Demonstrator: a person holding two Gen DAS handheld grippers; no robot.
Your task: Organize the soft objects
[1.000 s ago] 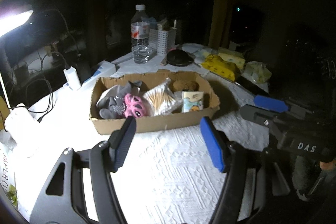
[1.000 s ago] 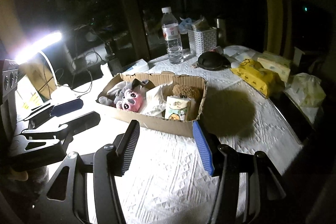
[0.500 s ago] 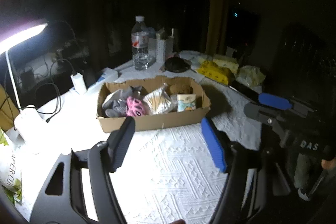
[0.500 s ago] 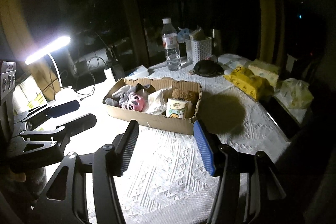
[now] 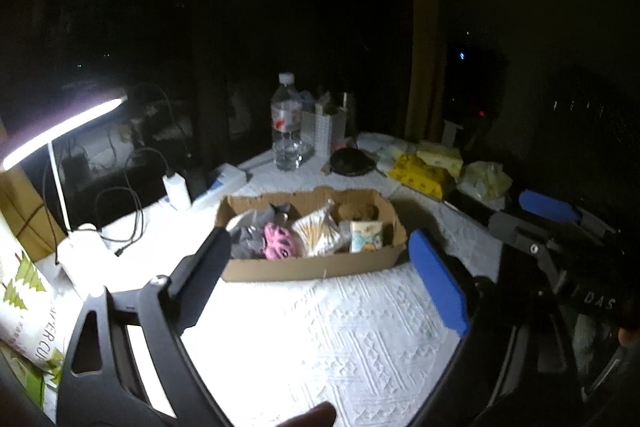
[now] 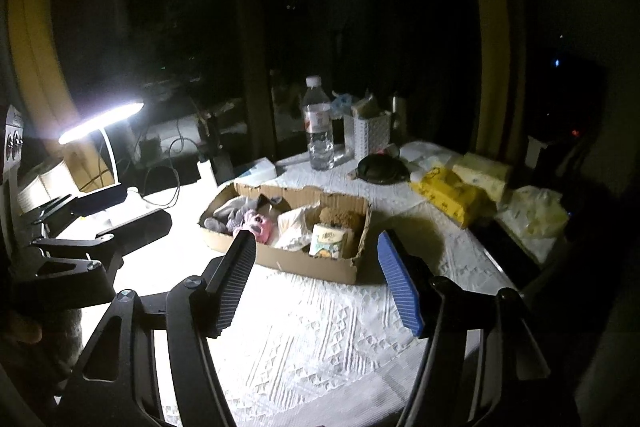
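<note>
At the far left my desk lamp [image 6: 102,119] glares over the white tablecloth [image 5: 320,339], with a cable [image 5: 120,223] trailing beside its base. My left gripper [image 5: 316,283] hangs above the cloth with its jaws spread wide and nothing between them, well short of the box. From the right wrist view I see it side-on at the left edge, just as empty.

Past it, mid-table, sits the cardboard box [image 5: 312,267] that holds the soft things. Inside, from left to right: a grey plush [image 6: 232,217], a pink plush [image 5: 278,247] touching it, a clear bag of cotton swabs [image 5: 318,237], a small tissue pack [image 5: 366,235] standing upright against the near wall, and a brown plush [image 5: 358,211] tucked behind the pack.

My right gripper [image 6: 318,281] is also wide open and empty, hovering over the cloth near the box's front corner.

Behind the box stand a water bottle [image 6: 319,125] and a white basket [image 6: 370,137], with a dark round object [image 6: 380,169] just beside them. Further right lie yellow tissue packs [image 6: 452,197] and a crumpled pale bag [image 6: 536,213].
</note>
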